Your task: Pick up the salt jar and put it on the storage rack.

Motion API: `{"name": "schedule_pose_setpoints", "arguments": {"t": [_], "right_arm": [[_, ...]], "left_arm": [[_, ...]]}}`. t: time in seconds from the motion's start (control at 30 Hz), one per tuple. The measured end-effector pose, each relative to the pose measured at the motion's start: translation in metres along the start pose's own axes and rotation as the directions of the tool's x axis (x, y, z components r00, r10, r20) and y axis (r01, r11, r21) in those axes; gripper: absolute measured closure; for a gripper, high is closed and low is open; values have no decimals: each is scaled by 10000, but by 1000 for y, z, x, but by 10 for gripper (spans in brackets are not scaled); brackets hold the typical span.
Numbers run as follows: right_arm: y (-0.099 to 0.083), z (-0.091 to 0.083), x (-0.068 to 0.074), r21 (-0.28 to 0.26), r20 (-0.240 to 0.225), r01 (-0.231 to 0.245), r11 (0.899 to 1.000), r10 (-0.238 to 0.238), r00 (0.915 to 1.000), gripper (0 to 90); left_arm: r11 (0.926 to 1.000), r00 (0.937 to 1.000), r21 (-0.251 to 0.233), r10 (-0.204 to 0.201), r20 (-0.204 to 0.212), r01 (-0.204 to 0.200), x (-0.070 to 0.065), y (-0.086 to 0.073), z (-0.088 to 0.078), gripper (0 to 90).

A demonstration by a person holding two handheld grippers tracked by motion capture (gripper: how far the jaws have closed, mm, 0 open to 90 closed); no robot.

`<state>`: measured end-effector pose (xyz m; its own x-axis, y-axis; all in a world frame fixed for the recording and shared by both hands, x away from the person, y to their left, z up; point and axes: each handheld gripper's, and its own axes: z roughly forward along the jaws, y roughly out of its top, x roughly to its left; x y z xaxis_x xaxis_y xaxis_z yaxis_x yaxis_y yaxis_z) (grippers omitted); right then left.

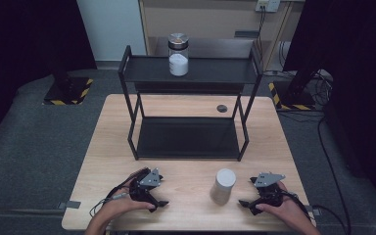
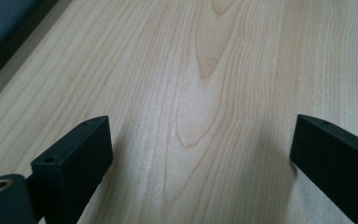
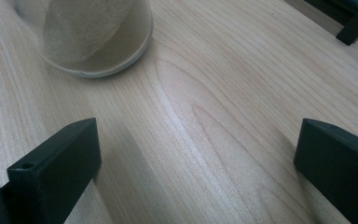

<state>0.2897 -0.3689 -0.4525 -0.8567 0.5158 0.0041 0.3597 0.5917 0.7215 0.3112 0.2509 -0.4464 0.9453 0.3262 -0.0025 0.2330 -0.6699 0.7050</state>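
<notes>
White frosted cylindrical jar [image 1: 223, 185] stands upright, long axis vertical, on the light wooden table [image 1: 186, 171], between both grippers and nearer the right gripper [image 1: 254, 196]. In the right gripper view it lies ahead, off toward the left jaw. Left gripper [image 1: 152, 195] and right: jaws wide, nothing held. Counted: two jars, the second probably glass, white-filled [image 1: 178, 54], on one black metal shelf rack [image 1: 191, 73].

Two jars stood in the scene: one glass jar [image 1: 178, 54] far on the shelf rack [image 1: 127, 73], one white canister [image 1: 223, 185] near. Two grippers, left gripper [image 1: 149, 193] and right gripper [image 1: 260, 196], rested on one wooden table [image 1: 186, 166].
</notes>
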Motion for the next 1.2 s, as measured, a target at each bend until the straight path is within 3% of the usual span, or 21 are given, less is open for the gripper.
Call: {"name": "schedule_pose_setpoints", "arguments": {"t": [1.2], "right_arm": [[1,0,8,29,281,-263,9996,262,9993,12]], "left_arm": [[9997,9997,-137,-203,-115,201,-1,-3,2,0]]}}
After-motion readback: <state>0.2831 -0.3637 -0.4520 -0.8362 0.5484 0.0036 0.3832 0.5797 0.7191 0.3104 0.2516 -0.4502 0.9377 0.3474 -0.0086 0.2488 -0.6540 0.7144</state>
